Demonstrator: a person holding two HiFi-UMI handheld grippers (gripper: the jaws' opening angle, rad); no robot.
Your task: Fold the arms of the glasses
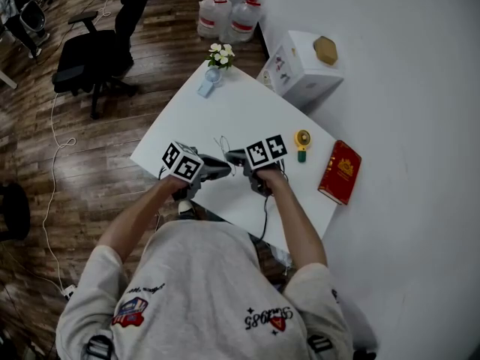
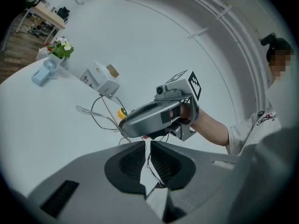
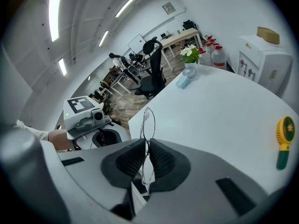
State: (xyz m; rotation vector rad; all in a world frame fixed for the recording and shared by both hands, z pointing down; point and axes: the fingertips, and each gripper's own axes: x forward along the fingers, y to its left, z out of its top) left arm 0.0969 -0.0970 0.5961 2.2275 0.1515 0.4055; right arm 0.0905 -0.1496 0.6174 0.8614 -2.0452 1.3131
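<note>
Thin wire-framed glasses (image 1: pixel 223 147) hang just above the white table (image 1: pixel 187 126), held between both grippers. My left gripper (image 2: pixel 145 146) is shut on one thin arm; the lens rims (image 2: pixel 103 110) stand beyond its jaws, at their upper left. My right gripper (image 3: pixel 147 146) is shut on the frame, with a round rim (image 3: pixel 148 121) sticking up past its pads. In the head view the left gripper (image 1: pixel 224 168) and right gripper (image 1: pixel 231 157) meet tip to tip near the table's front edge.
A small yellow-and-green fan (image 1: pixel 302 145) and a red book (image 1: pixel 340 171) lie to the right. A white box (image 1: pixel 304 66), a light-blue fan (image 1: pixel 210 81) and a flower pot (image 1: pixel 221 53) stand at the far end. An office chair (image 1: pixel 97 58) is on the floor to the left.
</note>
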